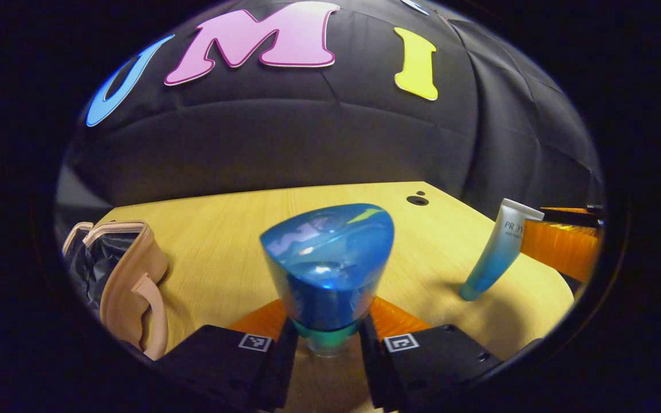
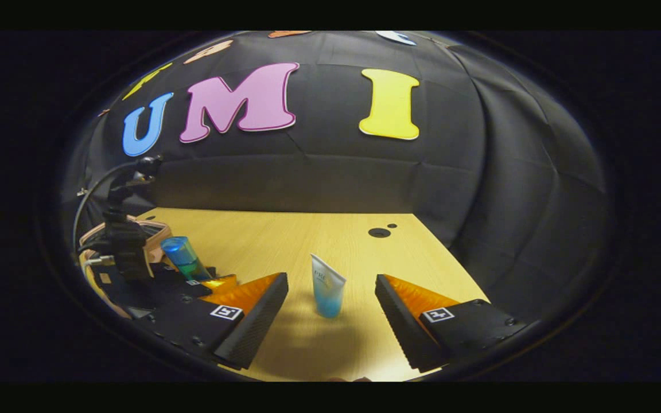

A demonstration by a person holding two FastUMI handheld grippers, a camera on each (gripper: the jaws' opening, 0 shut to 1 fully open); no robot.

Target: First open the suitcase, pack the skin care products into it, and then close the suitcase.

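left gripper (image 1: 323, 338) clamped on blue bottle (image 1: 327, 265), right gripper (image 2: 330, 312) wide apart

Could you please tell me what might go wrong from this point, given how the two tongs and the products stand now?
1. The left tongs pinch the blue translucent bottle only at its narrow lower end, so the wider top could tip or slip on the way to the open beige suitcase.
2. The white-and-blue tube stands upright between the open right tongs; a finger brushing it could knock it over on the wooden table.
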